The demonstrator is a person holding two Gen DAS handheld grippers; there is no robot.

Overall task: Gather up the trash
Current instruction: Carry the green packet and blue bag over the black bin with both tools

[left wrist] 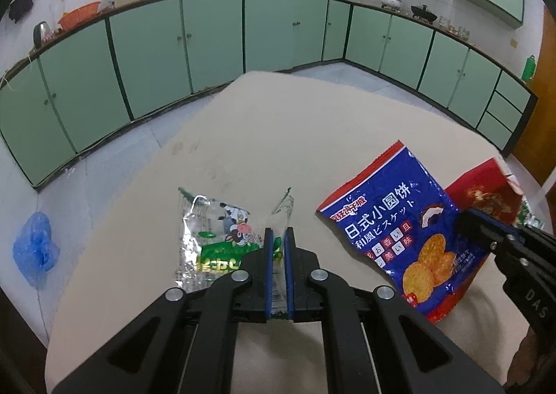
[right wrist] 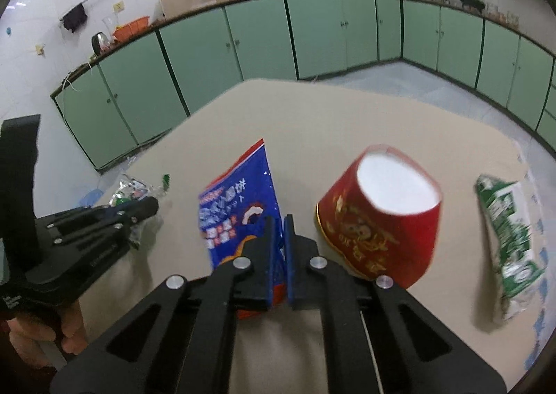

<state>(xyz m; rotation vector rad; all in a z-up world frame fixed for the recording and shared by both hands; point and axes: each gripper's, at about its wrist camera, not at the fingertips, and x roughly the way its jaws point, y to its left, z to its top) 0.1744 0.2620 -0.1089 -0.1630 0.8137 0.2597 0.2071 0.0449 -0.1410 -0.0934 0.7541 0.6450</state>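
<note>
My left gripper [left wrist: 279, 237] is shut on a clear green-and-white cow-print wrapper [left wrist: 215, 241] on the beige table [left wrist: 278, 136]. My right gripper [right wrist: 279, 223] is shut on a blue biscuit bag [right wrist: 239, 206] and holds it tilted up off the table; the bag also shows in the left wrist view [left wrist: 403, 241], with the right gripper [left wrist: 465, 220] at its right edge. A red paper cup [right wrist: 378, 220] lies on its side right of the bag. A green-and-white wrapper [right wrist: 510, 234] lies at the table's right edge. The left gripper [right wrist: 153, 206] appears at left with the cow wrapper [right wrist: 135, 190].
Green kitchen cabinets [left wrist: 208, 46] run along the far wall around the table. A blue plastic bag [left wrist: 34, 251] lies on the floor left of the table. The far half of the table [right wrist: 347, 115] is bare.
</note>
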